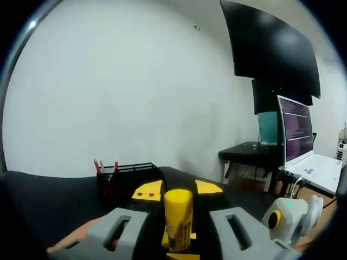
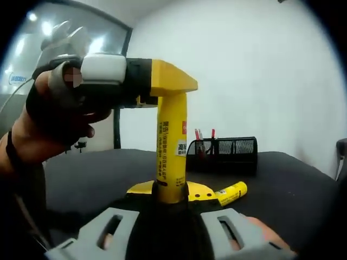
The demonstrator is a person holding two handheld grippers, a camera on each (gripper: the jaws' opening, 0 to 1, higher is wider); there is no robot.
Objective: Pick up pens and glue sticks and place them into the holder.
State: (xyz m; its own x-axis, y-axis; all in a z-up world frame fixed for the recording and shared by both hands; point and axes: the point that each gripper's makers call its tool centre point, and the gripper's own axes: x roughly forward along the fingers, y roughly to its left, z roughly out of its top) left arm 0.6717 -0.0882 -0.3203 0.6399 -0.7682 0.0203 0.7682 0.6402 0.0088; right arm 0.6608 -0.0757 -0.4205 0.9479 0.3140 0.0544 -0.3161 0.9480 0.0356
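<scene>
Left gripper: jaws closed on a yellow glue stick, seen end-on.

Right gripper: jaws closed round the same stick's black base, the stick standing upright; the left gripper, in a hand, clamps its top.

Mesh holder: far on the black table, red pens inside, open surface before it.

Second glue stick: lying near right.

Laptop: far right, left gripper view.
</scene>
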